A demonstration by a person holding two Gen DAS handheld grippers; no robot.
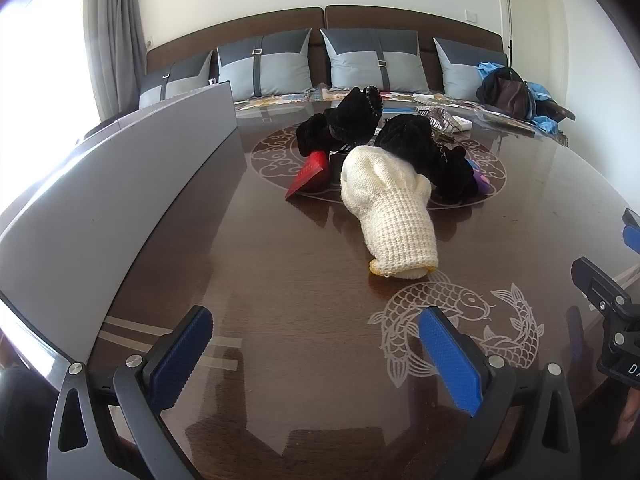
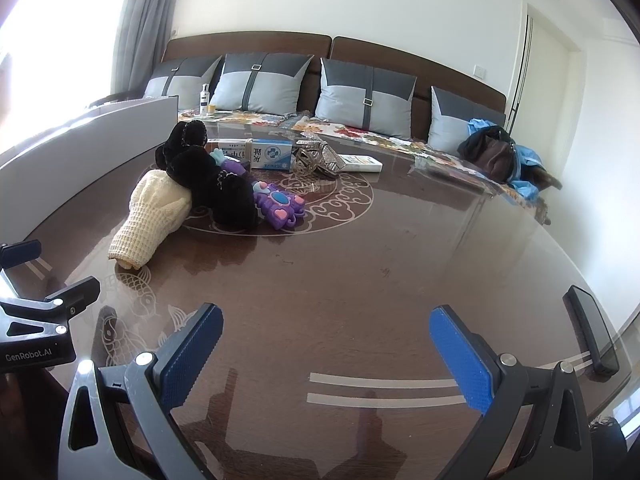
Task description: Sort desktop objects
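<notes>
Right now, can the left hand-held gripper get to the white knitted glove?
Probably yes. The left hand-held gripper is open, and the white knitted glove lies straight ahead with only bare table between. Its cuff end faces the gripper, clear of the black plush pile.

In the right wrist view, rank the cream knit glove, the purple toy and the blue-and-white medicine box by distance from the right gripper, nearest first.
From the right gripper, jaws open:
1. Cream knit glove, left, closest along the table.
2. Purple toy, centre, just behind.
3. Blue-and-white medicine box, centre, at the far edge.
</notes>
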